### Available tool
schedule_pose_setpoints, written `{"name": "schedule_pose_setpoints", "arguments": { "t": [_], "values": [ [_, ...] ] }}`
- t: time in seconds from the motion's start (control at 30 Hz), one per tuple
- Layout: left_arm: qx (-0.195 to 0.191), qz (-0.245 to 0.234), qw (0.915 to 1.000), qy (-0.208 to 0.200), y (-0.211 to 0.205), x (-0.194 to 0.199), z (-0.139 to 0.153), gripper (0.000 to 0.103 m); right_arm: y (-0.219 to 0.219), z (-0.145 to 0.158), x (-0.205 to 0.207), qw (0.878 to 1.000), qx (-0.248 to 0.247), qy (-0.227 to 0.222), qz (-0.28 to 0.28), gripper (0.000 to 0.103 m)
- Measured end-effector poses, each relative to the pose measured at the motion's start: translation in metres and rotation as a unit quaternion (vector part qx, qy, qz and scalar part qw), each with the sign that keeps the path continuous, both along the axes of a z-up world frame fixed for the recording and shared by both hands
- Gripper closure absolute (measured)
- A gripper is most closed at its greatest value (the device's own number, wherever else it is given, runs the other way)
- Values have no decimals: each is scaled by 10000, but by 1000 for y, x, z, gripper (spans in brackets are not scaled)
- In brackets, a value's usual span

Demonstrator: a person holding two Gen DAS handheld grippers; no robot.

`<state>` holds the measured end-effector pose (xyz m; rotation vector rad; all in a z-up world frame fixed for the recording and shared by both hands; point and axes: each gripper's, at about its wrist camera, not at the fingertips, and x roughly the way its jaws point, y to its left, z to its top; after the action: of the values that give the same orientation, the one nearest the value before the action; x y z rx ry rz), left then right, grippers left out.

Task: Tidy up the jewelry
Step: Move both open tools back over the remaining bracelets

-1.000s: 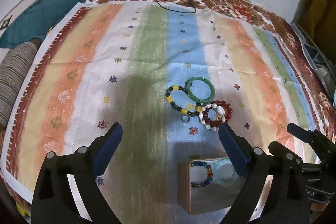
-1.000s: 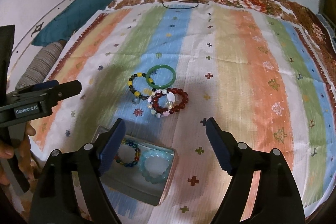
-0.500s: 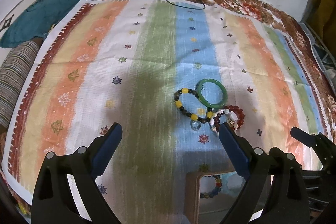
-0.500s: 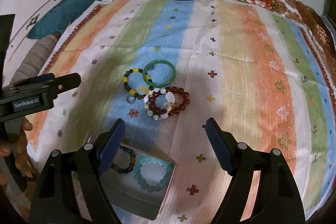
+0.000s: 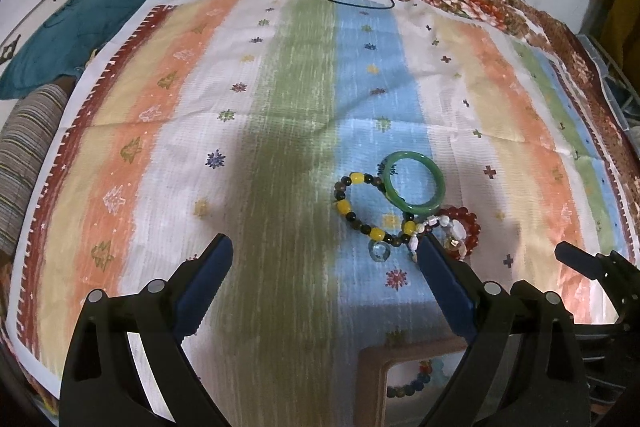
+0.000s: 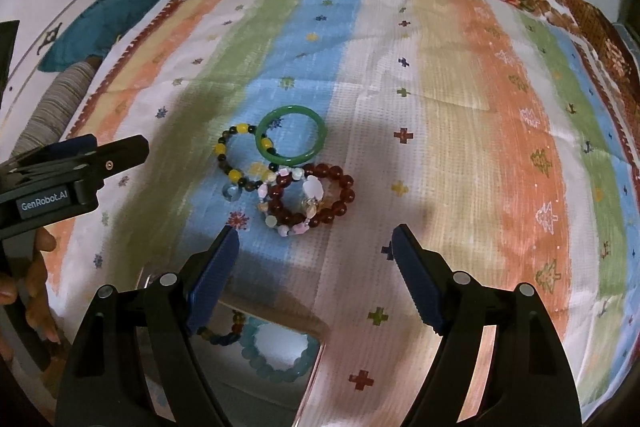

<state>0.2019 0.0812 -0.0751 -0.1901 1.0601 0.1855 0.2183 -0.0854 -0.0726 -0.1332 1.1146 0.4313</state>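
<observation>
as both grippers drop closer than a second ago, the right gripper (image 6: 314,247) and left gripper (image 5: 324,253) gape empty near the glossy green bangle (image 6: 290,135), far of the open box (image 6: 276,351).

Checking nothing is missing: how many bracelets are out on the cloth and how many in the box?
On the cloth: 4 (green bangle, yellow-and-dark beaded, dark red beaded, pale mixed-bead)
In the box: 2 (multicolour beaded, light blue beaded)
Total: 6
</observation>
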Motion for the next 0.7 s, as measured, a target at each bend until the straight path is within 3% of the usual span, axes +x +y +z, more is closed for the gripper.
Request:
{"name": "schedule_pose_setpoints", "arguments": {
  "t": [0.7],
  "values": [
    [33,-95,9997,240,0,29,-30,11,14,-20,24,9997,-68,193,104,24]
  ]
}}
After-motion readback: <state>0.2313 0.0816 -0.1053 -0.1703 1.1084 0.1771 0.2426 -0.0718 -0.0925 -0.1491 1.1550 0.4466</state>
